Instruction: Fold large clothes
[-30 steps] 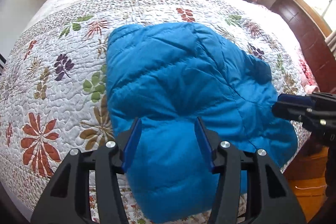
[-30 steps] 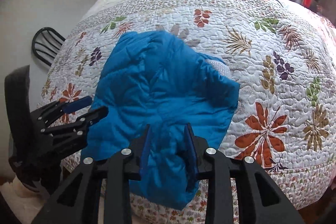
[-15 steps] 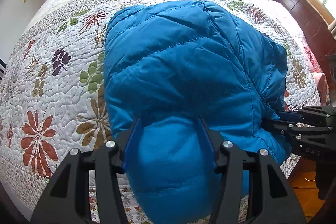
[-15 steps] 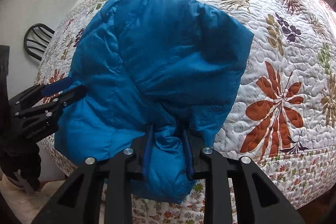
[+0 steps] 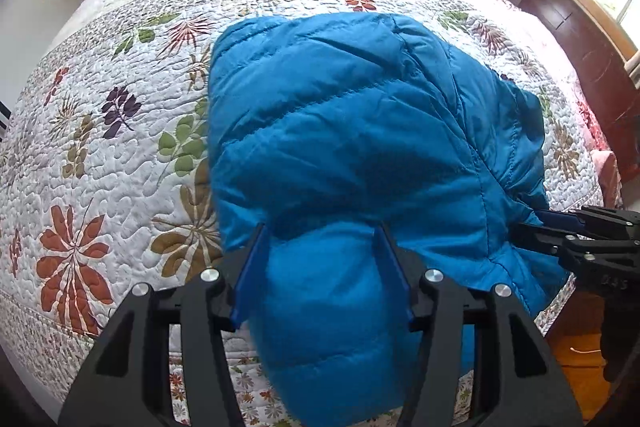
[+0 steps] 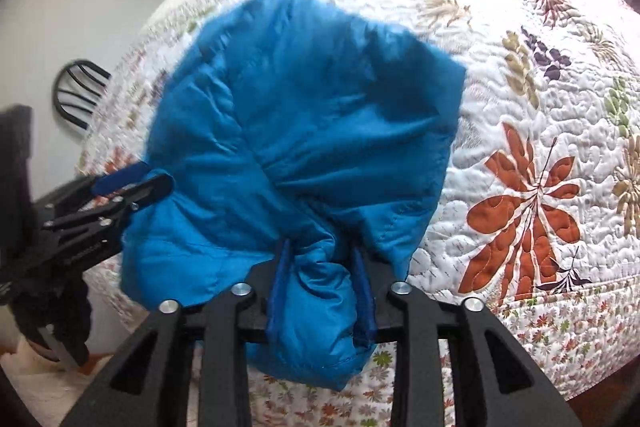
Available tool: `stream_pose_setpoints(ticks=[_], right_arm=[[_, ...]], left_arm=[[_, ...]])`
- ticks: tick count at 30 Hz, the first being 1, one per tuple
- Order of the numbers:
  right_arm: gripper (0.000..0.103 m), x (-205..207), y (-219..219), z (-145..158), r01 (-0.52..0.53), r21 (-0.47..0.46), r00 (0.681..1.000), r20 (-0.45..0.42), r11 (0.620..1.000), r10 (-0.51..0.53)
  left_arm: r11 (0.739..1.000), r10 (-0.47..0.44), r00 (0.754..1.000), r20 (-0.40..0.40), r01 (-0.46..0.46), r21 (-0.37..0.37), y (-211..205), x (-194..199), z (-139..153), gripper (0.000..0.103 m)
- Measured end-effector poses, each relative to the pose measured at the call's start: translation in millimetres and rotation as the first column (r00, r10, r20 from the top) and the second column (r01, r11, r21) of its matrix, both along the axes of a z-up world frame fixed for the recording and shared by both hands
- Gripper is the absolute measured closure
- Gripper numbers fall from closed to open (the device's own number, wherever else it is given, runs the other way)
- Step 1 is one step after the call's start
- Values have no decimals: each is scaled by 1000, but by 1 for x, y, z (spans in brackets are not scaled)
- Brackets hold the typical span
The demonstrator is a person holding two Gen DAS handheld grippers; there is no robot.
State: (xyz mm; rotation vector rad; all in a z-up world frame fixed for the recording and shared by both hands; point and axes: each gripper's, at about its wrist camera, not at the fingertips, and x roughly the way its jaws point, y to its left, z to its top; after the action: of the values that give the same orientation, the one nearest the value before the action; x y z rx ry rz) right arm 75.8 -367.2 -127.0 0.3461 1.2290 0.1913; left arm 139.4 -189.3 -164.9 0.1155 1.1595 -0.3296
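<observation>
A blue puffer jacket (image 5: 340, 131) is lifted over the near edge of the bed, its far part draped toward the quilt; it also shows in the right wrist view (image 6: 304, 131). My left gripper (image 5: 320, 233) is shut on a thick bunch of the jacket's near edge. My right gripper (image 6: 318, 251) is shut on another bunched part of that edge. The right gripper also shows at the right of the left wrist view (image 5: 540, 223), and the left gripper shows at the left of the right wrist view (image 6: 132, 183), both at the jacket's sides.
The bed carries a white floral quilt (image 5: 100, 147), also in the right wrist view (image 6: 540, 107). A dark wooden cabinet (image 5: 580, 39) stands at the right under a window. A black chair (image 6: 76, 95) stands by the wall at the left. Wooden floor (image 5: 576, 367) lies below the bed edge.
Both grippers have raised the jacket's near edge and carried it toward the far side, so the jacket now bulges up and fills more of both views.
</observation>
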Motion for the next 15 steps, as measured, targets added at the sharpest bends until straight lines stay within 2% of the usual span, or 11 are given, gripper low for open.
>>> stream_pose_setpoints(ticks=[1, 2, 3, 4, 6, 9, 13, 15], right_arm=[[51, -4, -5, 8, 10, 30, 1000, 23, 1000, -10], [46, -7, -12, 15, 22, 58, 999, 41, 998, -24], [36, -10, -18, 20, 38, 76, 998, 53, 996, -42], [27, -13, -26, 21, 51, 90, 996, 65, 995, -57], [23, -12, -40, 16, 71, 125, 995, 63, 990, -80], [21, -6, -65, -9, 107, 256, 994, -3, 961, -110], [21, 2, -73, -46, 130, 384, 991, -73, 914, -111], [21, 8, -73, -59, 127, 430, 991, -86, 894, -99]], left_arm=[[999, 20, 1000, -3, -20, -26, 10, 2, 5, 47], [997, 40, 999, -13, -41, -68, 22, 5, 9, 41], [992, 54, 998, -26, -57, -113, 32, 7, 11, 35], [985, 66, 997, -42, -72, -157, 43, 11, 12, 33], [974, 85, 994, -72, -98, -204, 62, 16, 6, 32], [955, 84, 987, -137, -119, -273, 77, 23, -12, 30], [891, 43, 974, -221, -137, -432, 86, 32, -34, 28], [868, 26, 969, -246, -144, -475, 85, 38, -44, 25]])
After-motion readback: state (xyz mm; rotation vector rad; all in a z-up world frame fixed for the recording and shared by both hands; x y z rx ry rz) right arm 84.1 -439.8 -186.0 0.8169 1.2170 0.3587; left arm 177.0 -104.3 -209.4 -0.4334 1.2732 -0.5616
